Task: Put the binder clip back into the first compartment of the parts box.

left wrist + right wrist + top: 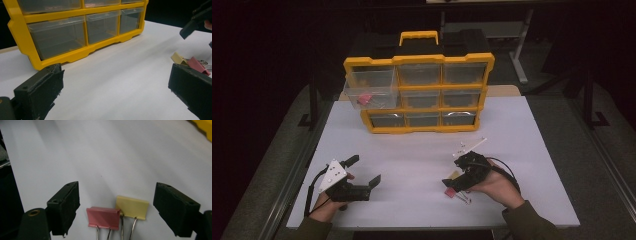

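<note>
Right gripper view showed my right gripper [116, 207] with fingers apart, straddling the pink binder clip [103, 218] and yellow binder clip [132, 207] side by side on the white table [105, 157]; my left gripper [364, 171] rested agape.

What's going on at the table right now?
A person holds a gripper in each hand. The right gripper is down over a red binder clip and a yellow binder clip lying side by side on the white table, jaws open on either side, not touching them. The left gripper rests open nearby. On the yellow drawer organizer, the top-left drawer is pulled out.
</note>
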Motion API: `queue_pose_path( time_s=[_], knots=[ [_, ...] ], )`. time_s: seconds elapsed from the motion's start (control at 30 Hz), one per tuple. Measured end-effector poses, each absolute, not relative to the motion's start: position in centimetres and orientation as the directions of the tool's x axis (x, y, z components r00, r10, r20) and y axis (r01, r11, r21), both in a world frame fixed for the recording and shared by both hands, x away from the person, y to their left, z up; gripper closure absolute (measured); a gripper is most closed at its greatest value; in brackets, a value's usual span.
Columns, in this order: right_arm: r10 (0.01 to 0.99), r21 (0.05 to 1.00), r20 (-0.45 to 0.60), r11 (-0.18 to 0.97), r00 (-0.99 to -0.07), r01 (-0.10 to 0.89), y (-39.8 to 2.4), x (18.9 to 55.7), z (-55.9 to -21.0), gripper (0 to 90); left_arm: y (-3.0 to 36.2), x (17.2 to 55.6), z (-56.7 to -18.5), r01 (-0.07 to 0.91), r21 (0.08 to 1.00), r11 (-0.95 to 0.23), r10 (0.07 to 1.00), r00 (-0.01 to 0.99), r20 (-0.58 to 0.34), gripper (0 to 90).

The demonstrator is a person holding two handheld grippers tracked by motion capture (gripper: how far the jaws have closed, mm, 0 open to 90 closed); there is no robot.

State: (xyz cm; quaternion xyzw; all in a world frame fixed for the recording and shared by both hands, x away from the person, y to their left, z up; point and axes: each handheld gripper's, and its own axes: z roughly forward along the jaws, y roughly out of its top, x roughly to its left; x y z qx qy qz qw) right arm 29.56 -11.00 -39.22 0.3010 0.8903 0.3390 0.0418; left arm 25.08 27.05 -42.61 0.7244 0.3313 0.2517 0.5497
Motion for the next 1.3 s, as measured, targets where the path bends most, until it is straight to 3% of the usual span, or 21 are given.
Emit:
queue_pose_path(
  time_s=[0.7,1.3],
  knots=[
    [0.587,0.571,0.121,0.619,-0.801,0.539,-11.0,28.0,-42.2,33.5,27.1,25.1,-42.5,0.197,0.960,-0.197,0.751,0.660,0.019,0.0],
    [0.579,0.542,0.102,0.649,-0.809,0.534,-10.5,27.7,-43.1,39.5,27.1,25.1,-42.5,0.198,0.960,-0.199,0.751,0.660,0.020,0.0]
  ],
)
